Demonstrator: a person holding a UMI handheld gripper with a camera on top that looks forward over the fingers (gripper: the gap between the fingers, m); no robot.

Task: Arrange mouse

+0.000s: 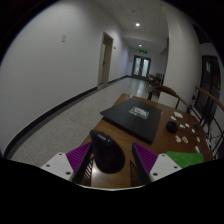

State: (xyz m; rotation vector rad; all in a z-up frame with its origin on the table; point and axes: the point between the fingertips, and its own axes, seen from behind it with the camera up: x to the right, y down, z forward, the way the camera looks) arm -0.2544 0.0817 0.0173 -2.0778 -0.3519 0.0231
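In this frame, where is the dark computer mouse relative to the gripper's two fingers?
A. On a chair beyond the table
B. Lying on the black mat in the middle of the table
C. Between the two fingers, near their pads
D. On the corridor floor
C: the dark computer mouse sits between the two fingers of the gripper, with the purple pads at either side, well short of the black rectangular mat on the wooden table.
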